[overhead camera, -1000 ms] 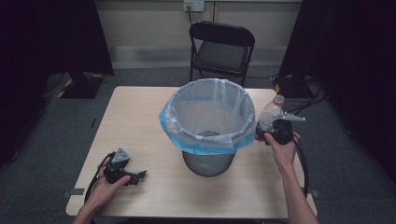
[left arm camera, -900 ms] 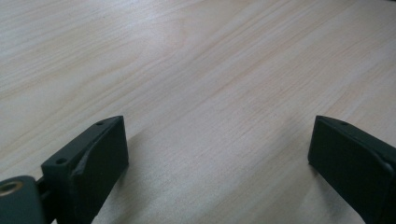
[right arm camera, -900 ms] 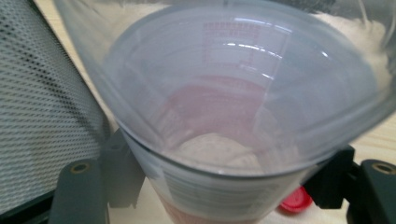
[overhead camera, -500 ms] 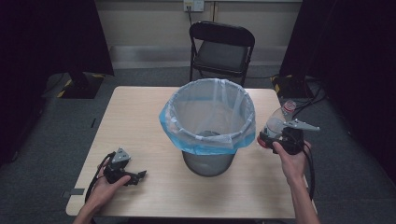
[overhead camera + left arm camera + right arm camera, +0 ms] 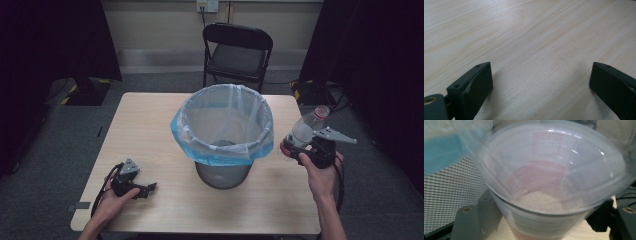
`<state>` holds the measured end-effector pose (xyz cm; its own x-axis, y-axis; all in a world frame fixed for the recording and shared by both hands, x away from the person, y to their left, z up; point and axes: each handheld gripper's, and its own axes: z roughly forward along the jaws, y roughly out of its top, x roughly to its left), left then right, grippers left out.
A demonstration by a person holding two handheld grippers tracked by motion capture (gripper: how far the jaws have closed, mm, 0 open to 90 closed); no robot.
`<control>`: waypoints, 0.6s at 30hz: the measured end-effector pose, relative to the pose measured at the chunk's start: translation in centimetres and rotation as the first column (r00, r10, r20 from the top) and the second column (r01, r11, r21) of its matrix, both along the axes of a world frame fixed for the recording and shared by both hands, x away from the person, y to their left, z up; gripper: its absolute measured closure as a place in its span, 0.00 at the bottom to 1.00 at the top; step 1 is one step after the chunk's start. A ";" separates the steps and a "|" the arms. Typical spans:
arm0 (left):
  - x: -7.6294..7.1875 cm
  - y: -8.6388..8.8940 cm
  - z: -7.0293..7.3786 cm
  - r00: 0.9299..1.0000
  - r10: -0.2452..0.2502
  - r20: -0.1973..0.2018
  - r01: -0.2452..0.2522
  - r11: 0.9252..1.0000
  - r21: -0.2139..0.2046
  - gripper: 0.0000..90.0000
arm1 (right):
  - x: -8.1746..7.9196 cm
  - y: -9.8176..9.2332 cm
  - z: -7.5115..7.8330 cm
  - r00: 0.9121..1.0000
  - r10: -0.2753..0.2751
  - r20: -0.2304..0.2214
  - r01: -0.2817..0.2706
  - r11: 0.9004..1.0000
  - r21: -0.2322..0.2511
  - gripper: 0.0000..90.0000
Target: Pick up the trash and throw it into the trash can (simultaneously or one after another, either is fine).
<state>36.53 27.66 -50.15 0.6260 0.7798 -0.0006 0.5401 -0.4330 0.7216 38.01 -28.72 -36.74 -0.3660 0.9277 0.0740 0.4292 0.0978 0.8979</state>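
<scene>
Clear plastic bottle [image 5: 304,131] gripped by right tool [image 5: 300,150] beside lined bin [image 5: 222,135]; left tool [image 5: 145,189] gapes wide.

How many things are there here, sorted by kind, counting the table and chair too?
Grippers: 2 (left gripper, right gripper)
Plastic bottle: 1
Bin with bag liner: 1
Table: 1
Folding chair: 1
Total: 6

The clear plastic bottle with a red label [image 5: 549,182] carries a red printed panel, but its lettering is too blurred to read.
</scene>
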 end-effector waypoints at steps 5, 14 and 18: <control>0.0 0.0 0.0 1.000 0.000 0.000 0.000 1.000 0.000 0.05 | -0.5 -0.3 1.1 1.000 0.004 0.022 -0.004 1.000 0.010 0.31; 0.0 0.0 0.0 1.000 0.000 0.000 0.000 1.000 0.000 0.05 | -0.8 -0.3 2.8 0.998 0.005 0.069 -0.007 1.000 0.025 0.31; 0.0 0.0 0.0 1.000 0.002 -0.001 -0.002 1.000 -0.002 0.05 | -0.9 -0.3 3.8 0.994 -0.003 0.107 0.000 0.999 0.036 0.31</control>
<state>36.52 27.64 -50.15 0.6248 0.7808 -0.0029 0.5415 -0.4306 0.7220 37.12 -28.98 -32.91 -0.3722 0.9257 0.0675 0.3307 0.0643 0.9415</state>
